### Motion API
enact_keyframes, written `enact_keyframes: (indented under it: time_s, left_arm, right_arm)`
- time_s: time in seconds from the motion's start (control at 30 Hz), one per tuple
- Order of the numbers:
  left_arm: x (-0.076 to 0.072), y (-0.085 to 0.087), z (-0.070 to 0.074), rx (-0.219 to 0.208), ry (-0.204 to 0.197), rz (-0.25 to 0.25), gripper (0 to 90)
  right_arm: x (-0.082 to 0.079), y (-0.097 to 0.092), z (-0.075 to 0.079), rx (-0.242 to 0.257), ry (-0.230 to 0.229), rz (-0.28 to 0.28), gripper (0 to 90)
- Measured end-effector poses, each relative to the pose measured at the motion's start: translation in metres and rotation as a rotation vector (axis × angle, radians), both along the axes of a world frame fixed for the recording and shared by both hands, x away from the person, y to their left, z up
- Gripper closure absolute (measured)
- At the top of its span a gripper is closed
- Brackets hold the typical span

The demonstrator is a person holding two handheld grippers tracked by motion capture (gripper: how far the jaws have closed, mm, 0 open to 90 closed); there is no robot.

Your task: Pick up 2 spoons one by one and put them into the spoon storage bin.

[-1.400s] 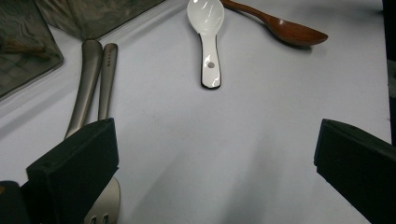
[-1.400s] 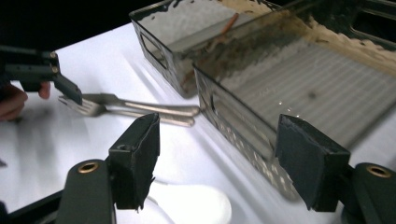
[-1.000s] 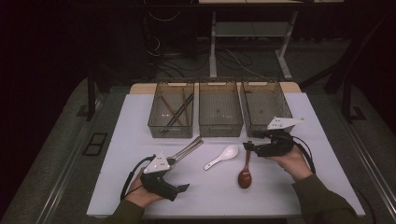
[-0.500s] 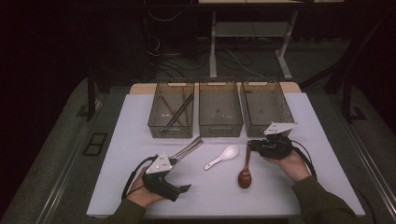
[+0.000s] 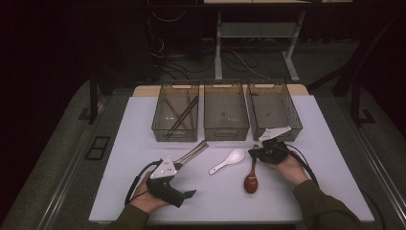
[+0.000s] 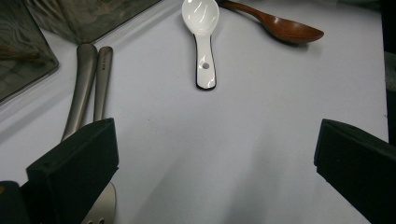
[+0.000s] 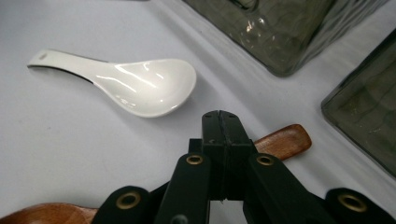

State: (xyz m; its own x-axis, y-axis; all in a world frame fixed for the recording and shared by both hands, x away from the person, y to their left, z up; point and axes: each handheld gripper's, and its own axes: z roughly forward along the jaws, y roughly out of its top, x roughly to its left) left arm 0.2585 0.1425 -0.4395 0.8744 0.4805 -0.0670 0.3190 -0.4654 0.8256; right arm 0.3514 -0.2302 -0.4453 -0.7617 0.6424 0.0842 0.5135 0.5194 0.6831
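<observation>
From the high view, the right gripper (image 5: 256, 153) rests at the handle end of the wooden spoon (image 5: 251, 178), which lies right of the desk's (image 5: 330, 158) middle, while the left gripper (image 5: 187, 194) sits near the front edge beside the metal cutlery (image 5: 191, 153). The left gripper view shows its jaws spread wide over bare desk, the white spoon (image 6: 202, 35) ahead. In the right gripper view the jaws have just been closing and meet pad to pad above the wooden handle (image 7: 285, 140), nothing visibly between them.
</observation>
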Motion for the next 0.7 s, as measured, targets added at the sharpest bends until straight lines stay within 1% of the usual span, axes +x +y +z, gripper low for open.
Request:
enact_keyframes:
  time_s: [0.1,0.3,0.4,0.53,0.57,0.7]
  left_arm:
    - [0.000,0.000,0.000,0.002,-0.001,0.001,0.0]
    - [-0.001,0.000,0.000,0.002,-0.003,0.001,0.0]
    - [-0.001,0.000,0.000,-0.001,-0.001,0.002,0.0]
    - [-0.001,0.000,0.000,0.001,-0.001,0.002,0.0]
    - [-0.001,0.000,0.000,0.002,-0.001,0.002,0.0]
    - [-0.001,0.001,0.000,0.006,-0.001,0.003,0.0]
  right_arm:
    - [0.000,0.001,-0.001,-0.009,0.001,0.007,89.4]
    - [-0.003,0.004,0.000,-0.045,-0.010,0.015,89.4]
    - [-0.004,0.002,0.000,-0.057,-0.013,0.012,89.5]
    - [-0.005,-0.002,0.000,-0.088,-0.015,0.005,89.5]
    - [-0.006,-0.003,0.001,-0.083,-0.010,0.000,89.5]
    - [-0.008,-0.007,0.001,-0.100,-0.012,0.000,89.5]
